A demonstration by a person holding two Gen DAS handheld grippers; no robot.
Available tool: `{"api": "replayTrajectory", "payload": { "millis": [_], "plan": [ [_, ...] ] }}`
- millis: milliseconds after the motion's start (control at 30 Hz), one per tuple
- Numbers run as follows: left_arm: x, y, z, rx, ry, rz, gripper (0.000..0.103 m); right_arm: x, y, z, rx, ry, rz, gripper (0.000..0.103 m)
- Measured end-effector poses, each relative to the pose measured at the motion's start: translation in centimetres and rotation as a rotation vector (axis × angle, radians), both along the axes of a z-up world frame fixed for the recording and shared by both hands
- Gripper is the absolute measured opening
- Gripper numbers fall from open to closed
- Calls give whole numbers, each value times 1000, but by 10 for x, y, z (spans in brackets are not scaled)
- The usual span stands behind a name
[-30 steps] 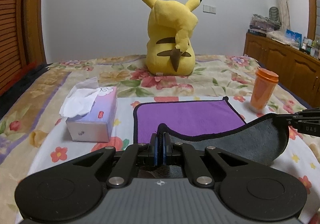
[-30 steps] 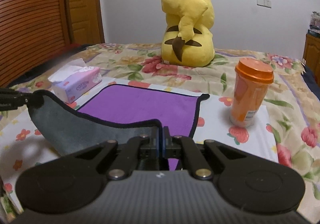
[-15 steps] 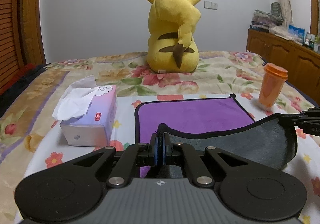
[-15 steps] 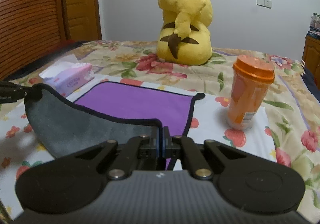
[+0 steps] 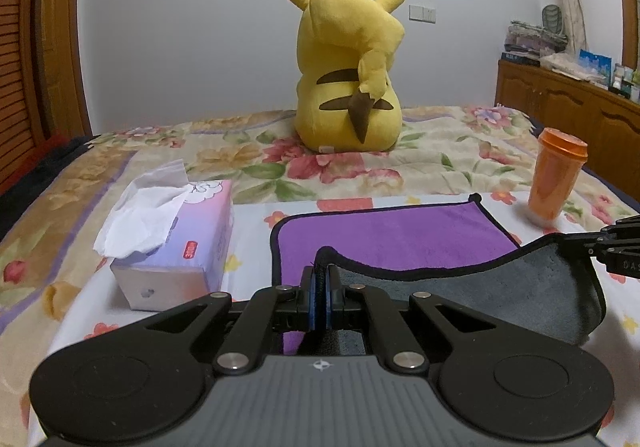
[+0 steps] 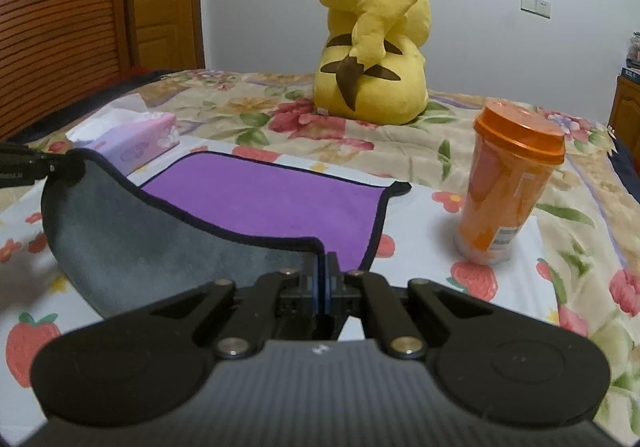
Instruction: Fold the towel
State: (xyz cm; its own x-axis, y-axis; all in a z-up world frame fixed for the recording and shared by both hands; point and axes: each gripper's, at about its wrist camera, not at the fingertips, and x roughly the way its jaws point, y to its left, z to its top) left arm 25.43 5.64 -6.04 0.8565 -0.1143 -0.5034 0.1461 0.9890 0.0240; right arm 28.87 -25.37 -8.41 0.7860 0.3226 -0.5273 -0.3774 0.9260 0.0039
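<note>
A towel with a purple face [image 5: 396, 231] [image 6: 264, 203], a grey underside [image 5: 480, 291] [image 6: 132, 247] and a black hem lies on the bed. Its near edge is lifted and curls toward the far edge, grey side showing. My left gripper [image 5: 320, 279] is shut on the towel's near left corner. My right gripper [image 6: 324, 267] is shut on the near right corner. Each gripper's tip also shows in the other view, the right gripper [image 5: 592, 247] at the right edge and the left gripper [image 6: 44, 167] at the left edge.
A tissue box [image 5: 176, 247] [image 6: 140, 139] stands left of the towel. An orange lidded cup [image 5: 556, 175] [image 6: 508, 183] stands to its right. A yellow plush toy [image 5: 348, 79] [image 6: 372, 47] sits farther back on the floral bedspread [image 5: 440, 151]. Wooden cabinets [image 5: 568, 107] line the right wall.
Both grippers have carried the lifted near edge forward over the purple face and a little lower. The tissue box, cup and plush toy loom larger.
</note>
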Motion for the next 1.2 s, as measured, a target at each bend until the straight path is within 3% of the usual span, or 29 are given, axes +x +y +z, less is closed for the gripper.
{"api": "replayTrajectory", "payload": {
  "millis": [800, 1200],
  "plan": [
    [38, -1, 1, 15, -40, 6, 8, 43, 4, 5, -10, -76, 12, 3],
    [66, 5, 5, 19, -74, 33, 8, 76, 15, 15, 63, -142, 31, 3]
  ]
}}
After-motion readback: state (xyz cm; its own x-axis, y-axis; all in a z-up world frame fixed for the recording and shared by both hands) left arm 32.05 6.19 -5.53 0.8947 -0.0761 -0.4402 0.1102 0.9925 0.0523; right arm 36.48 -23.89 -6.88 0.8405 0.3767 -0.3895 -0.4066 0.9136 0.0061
